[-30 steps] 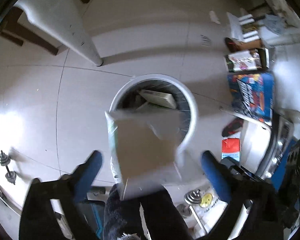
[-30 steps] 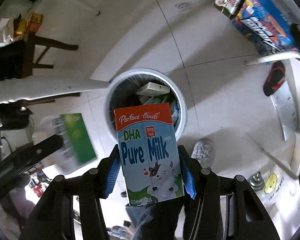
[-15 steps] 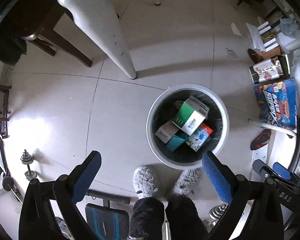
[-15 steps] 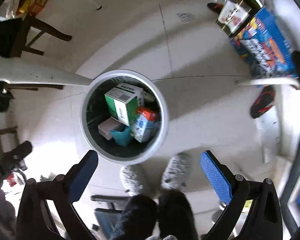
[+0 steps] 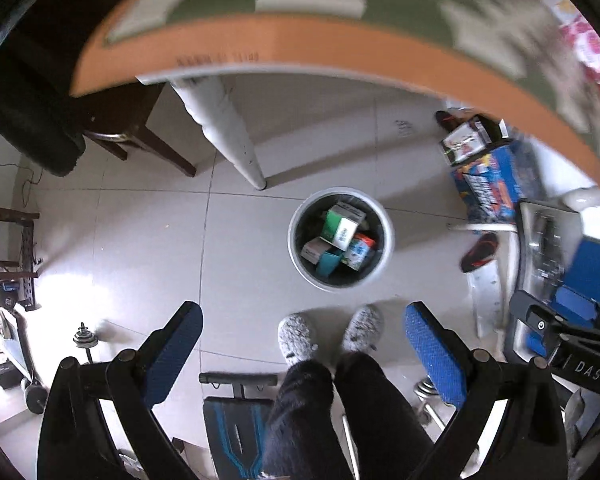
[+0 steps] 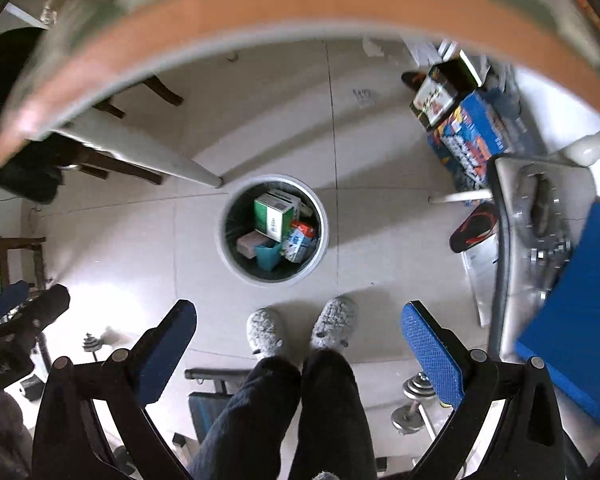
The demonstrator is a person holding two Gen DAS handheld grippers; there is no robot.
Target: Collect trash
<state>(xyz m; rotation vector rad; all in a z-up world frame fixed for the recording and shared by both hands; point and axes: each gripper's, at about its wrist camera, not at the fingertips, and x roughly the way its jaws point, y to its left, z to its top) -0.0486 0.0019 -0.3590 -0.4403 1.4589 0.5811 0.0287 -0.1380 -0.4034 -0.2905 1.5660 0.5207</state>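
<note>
A round white trash bin (image 5: 383,252) (image 6: 229,256) stands on the tiled floor, far below both grippers. Inside lie a green and white box (image 5: 340,226) (image 6: 272,218), a milk carton (image 5: 358,252) (image 6: 298,242), a teal item (image 6: 268,256) and a grey box (image 6: 248,244). My left gripper (image 5: 304,356) is open and empty, high above the floor. My right gripper (image 6: 298,354) is open and empty too. The table's orange edge (image 5: 300,50) (image 6: 300,4) arches blurred across the top of both views.
The person's grey slippers (image 5: 328,334) (image 6: 300,328) stand just in front of the bin. A white table leg (image 5: 228,128), a dark chair (image 5: 112,128), blue boxes (image 5: 488,184) (image 6: 468,136), a red and black sandal (image 6: 474,228) and dumbbells (image 6: 414,400) surround it.
Both grippers let go of their cartons, which now lie in the bin. Both have since risen well above the floor to table-edge height, and the bin looks smaller.
</note>
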